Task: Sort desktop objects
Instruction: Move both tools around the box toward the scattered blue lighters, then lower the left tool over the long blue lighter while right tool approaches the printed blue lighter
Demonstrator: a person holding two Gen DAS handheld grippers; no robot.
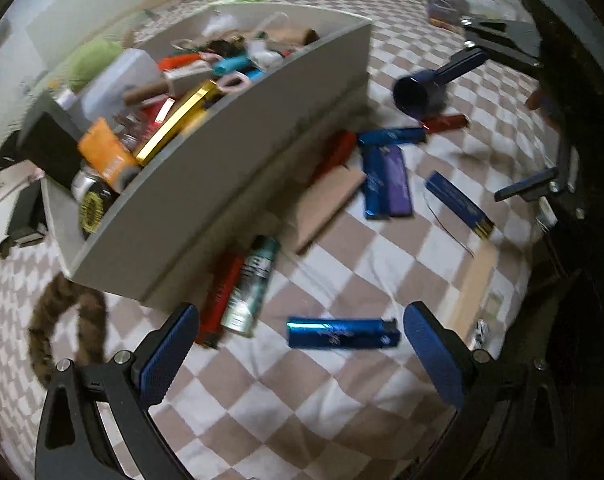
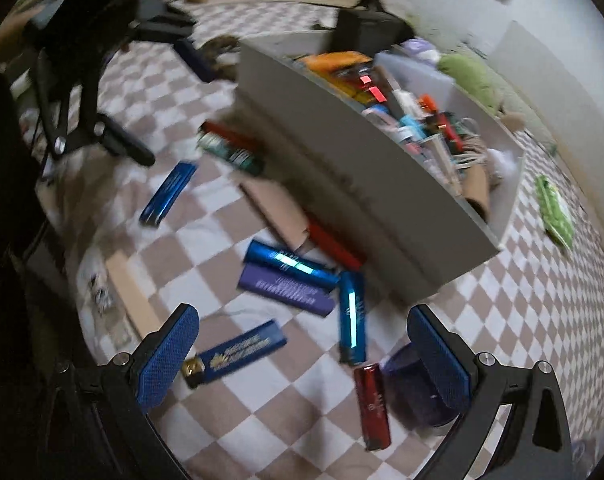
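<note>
**Both grippers hang over a bed full of little boxes**

From the left wrist: the left gripper (image 1: 302,356) has its jaws spread wide, with nothing in them. A shiny blue box (image 1: 344,334) lies flat on the checked bed cover (image 1: 302,420), just ahead of the gap between the jaws. At 11 o'clock stands a big grey bin (image 1: 221,184), heaped with mixed things. A silver-green can (image 1: 251,286) and a red box (image 1: 221,300) lie side by side against its wall. More blue, purple and red boxes lie scattered at 1 o'clock. The right gripper (image 1: 506,128) shows at 2 o'clock, by a dark blue cup (image 1: 416,94) lying on its side.

From the right wrist: the right gripper (image 2: 304,356) also has its jaws spread and holds nothing. Between them at 12 o'clock lies another blue box (image 2: 352,316), with a dark red box (image 2: 373,404) just below it. The cup (image 2: 406,380) sits partly behind the right finger.

What could go wrong: the pictures are blurry, so the grippers seem to be moving fast. The boxes are shiny and flat, so one could slip out of the jaws. They lie close together, so a jaw could bump a neighbour. The cup could roll
</note>
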